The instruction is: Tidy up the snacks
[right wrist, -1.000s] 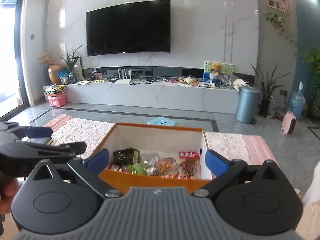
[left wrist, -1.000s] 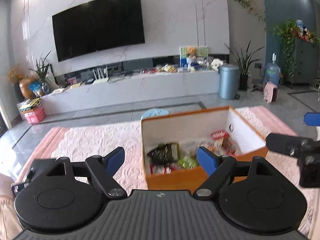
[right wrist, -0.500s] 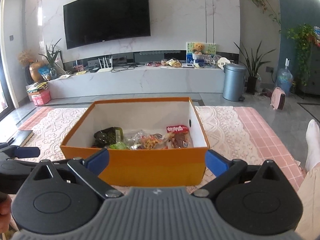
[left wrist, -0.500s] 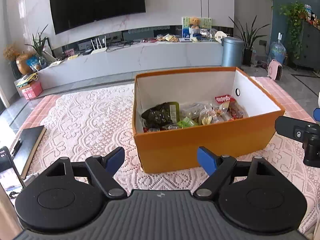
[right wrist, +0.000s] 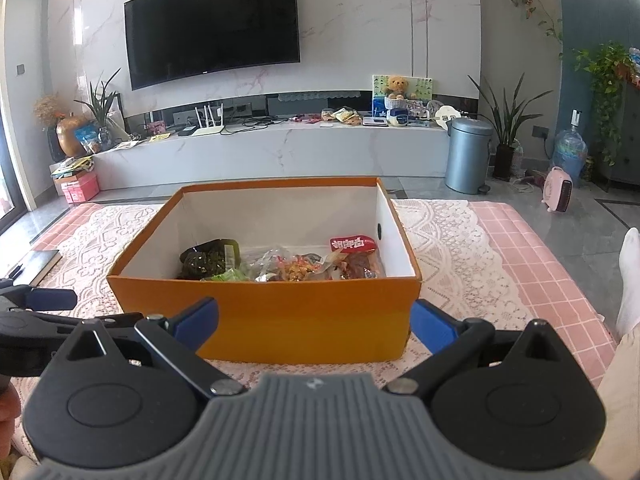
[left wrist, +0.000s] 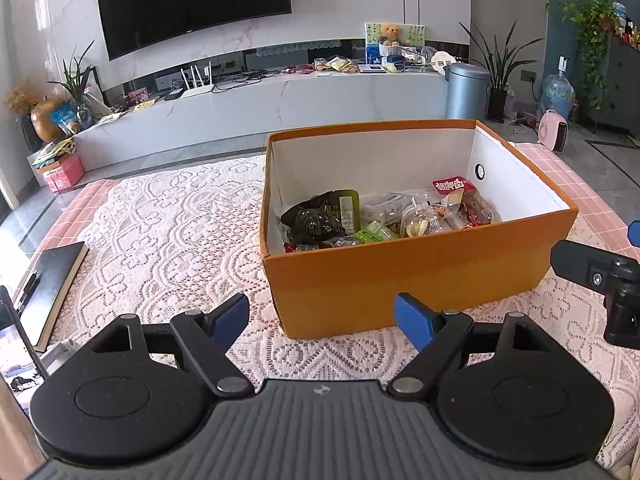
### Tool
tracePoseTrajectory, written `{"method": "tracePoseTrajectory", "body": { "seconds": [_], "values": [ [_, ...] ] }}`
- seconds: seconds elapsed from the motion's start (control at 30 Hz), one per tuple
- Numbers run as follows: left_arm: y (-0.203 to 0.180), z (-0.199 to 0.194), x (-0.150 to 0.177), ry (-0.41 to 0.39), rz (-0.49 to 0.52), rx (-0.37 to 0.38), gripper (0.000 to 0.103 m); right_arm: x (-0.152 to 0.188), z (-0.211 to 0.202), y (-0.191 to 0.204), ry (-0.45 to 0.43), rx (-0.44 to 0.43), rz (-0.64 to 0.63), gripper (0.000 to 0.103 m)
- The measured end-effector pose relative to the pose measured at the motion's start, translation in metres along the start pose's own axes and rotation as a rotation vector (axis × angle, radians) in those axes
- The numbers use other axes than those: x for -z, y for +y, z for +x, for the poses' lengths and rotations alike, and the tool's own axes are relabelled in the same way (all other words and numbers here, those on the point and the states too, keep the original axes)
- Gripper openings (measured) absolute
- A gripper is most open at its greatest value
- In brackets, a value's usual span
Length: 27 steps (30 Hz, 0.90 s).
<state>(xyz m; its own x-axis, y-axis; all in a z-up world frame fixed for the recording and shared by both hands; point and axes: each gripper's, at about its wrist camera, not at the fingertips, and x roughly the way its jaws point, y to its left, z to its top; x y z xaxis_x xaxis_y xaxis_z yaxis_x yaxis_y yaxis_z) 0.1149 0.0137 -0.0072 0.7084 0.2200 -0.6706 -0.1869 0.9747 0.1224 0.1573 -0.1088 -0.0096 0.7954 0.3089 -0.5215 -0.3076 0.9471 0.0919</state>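
An open orange box [left wrist: 400,280] with white inner walls stands on a lace-covered table; it also shows in the right wrist view [right wrist: 304,320]. Inside lie several snack packs: a dark green pack [left wrist: 320,216], a red-labelled pack [left wrist: 452,186] and clear wrapped ones [right wrist: 296,266]. My left gripper [left wrist: 322,316] is open and empty, just in front of the box's near left corner. My right gripper [right wrist: 314,318] is open and empty, close to the box's near wall. The right gripper also shows at the right edge of the left wrist view [left wrist: 600,276].
A black notebook [left wrist: 52,280] lies at the table's left edge. White lace cloth [left wrist: 168,232] covers a pink checked tablecloth [right wrist: 532,256]. Beyond the table are a TV bench [right wrist: 280,152], a metal bin [right wrist: 468,154] and a pink heater [right wrist: 558,194]. A socked foot [right wrist: 630,276] is at right.
Both grippers have tilted down and drawn a little closer to the box, so its inside shows more fully. Both stay open and empty. The snacks have not moved.
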Motion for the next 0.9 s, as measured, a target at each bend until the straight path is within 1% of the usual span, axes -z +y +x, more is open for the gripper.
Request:
{"method": "tracePoseTrajectory", "body": {
  "seconds": [0.9],
  "values": [
    [0.001,-0.007,-0.003,-0.01,0.001,0.001,0.096,-0.002,-0.012,0.002,-0.025,-0.008,-0.02,0.099]
  ]
}}
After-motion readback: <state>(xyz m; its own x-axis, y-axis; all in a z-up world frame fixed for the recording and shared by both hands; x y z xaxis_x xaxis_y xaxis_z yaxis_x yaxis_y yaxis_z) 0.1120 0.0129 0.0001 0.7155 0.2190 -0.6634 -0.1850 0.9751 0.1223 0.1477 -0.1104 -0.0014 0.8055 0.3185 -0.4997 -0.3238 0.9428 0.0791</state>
